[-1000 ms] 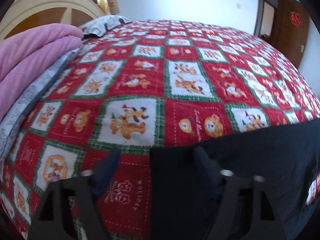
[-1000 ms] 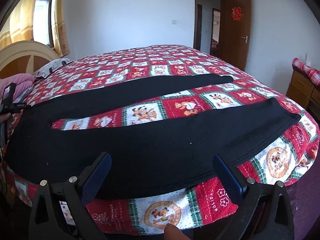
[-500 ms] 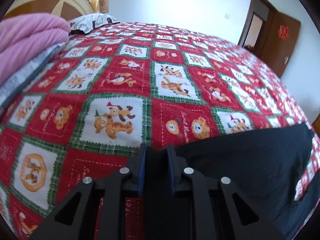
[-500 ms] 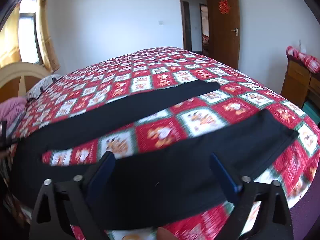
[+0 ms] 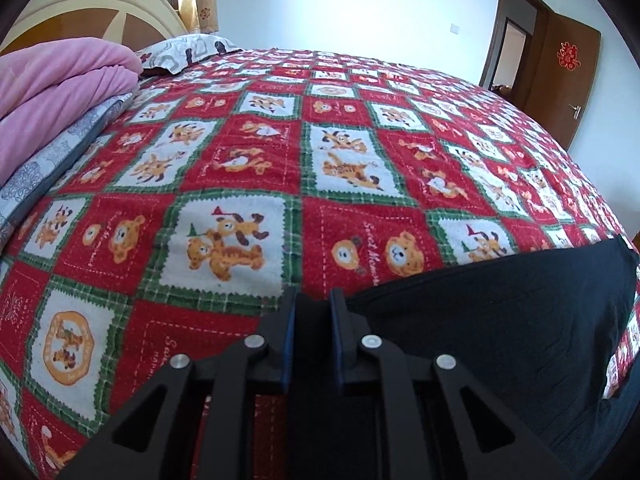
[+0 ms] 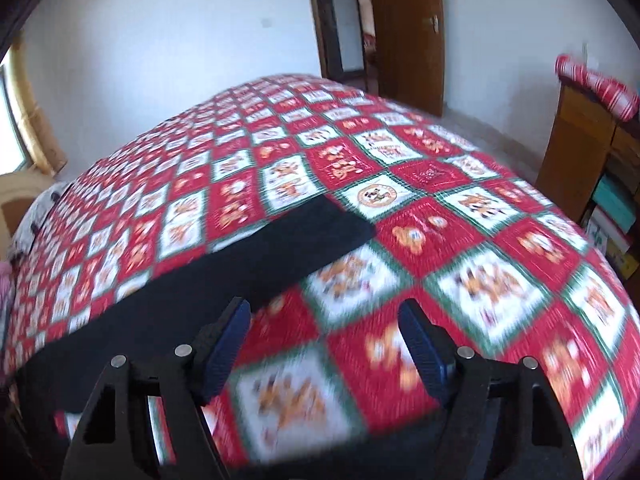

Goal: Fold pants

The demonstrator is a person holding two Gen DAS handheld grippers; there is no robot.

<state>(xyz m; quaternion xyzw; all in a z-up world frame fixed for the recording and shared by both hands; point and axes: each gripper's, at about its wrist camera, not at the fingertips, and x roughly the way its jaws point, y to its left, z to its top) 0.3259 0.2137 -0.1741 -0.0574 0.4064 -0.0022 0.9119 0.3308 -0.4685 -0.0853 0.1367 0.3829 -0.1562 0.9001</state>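
Bedspread (image 5: 248, 184): left tool (image 5: 313, 304) closing on pants (image 5: 500, 320); right tool (image 6: 324, 320) closing, empty

I am seeing matt black cloth in the pants (image 5: 500, 320), lying smooth. The bedspread (image 5: 240, 184) at twelve o'clock is looking like soft napped fabric. The pink blanket (image 5: 52, 92) at ten o'clock is showing a fleecy finish. The door (image 6: 404, 32) is gleaming as varnished wood. The left gripper (image 5: 312, 336) is showing matt black plastic, shiny metal screws.
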